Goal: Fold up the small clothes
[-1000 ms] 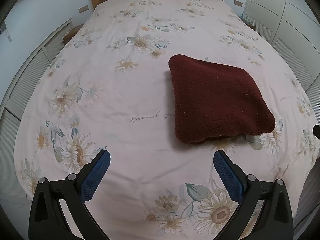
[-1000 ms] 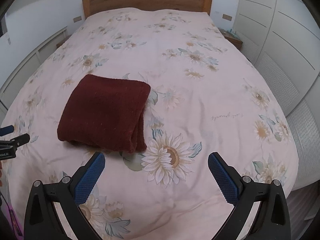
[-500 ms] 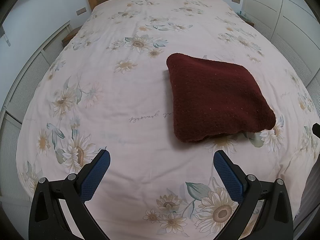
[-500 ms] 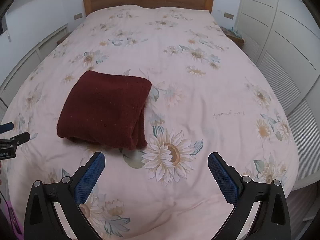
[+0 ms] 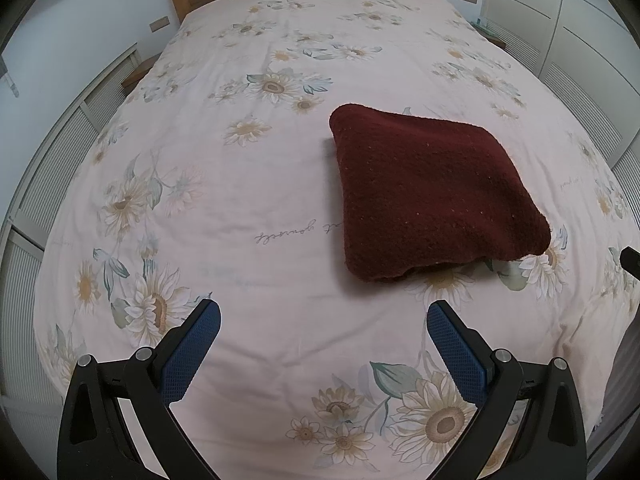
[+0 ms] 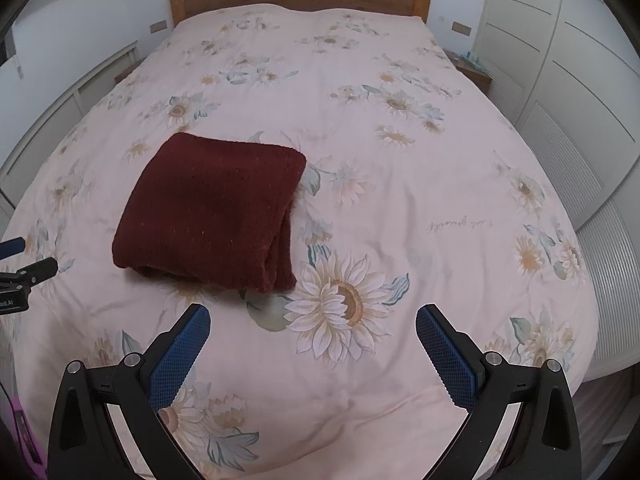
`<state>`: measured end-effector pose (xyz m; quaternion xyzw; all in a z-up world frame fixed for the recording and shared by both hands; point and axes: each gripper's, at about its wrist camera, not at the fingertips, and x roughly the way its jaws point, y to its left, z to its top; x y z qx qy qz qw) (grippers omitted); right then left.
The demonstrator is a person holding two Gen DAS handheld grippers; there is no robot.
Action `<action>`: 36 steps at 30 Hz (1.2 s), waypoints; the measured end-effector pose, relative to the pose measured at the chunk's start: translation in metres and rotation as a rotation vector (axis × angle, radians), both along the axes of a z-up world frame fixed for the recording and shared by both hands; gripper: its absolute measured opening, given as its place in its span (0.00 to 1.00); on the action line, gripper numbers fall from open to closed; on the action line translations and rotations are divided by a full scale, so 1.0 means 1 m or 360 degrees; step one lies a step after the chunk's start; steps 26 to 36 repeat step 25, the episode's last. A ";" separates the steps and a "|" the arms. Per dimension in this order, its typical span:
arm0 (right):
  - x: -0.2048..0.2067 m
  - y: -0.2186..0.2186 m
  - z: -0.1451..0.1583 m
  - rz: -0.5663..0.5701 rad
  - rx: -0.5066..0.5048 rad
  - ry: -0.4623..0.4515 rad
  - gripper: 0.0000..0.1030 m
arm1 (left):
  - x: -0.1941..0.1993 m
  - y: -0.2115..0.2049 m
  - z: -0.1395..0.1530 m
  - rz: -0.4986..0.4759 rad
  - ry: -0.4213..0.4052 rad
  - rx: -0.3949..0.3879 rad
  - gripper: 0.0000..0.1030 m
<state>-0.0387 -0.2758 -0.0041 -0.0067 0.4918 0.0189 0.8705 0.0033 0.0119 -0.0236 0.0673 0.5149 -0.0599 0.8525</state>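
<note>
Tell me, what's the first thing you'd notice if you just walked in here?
The dark red folded garment stands out first, lying alone on the pale sunflower bedspread, toward the near end. Both the left gripper and right gripper hang open over the cover, touching nothing.
</note>
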 end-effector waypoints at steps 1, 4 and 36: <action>0.000 0.000 0.000 0.0000 0.0000 0.0000 1.00 | 0.000 0.001 0.000 -0.0001 0.0000 0.0001 0.99; 0.000 0.000 0.000 0.0001 0.0000 0.0002 1.00 | 0.000 0.000 0.000 0.0001 0.0000 0.0001 0.99; 0.000 0.001 -0.004 0.0010 -0.0008 0.0017 1.00 | 0.000 -0.003 0.002 -0.0015 -0.0016 0.0013 0.99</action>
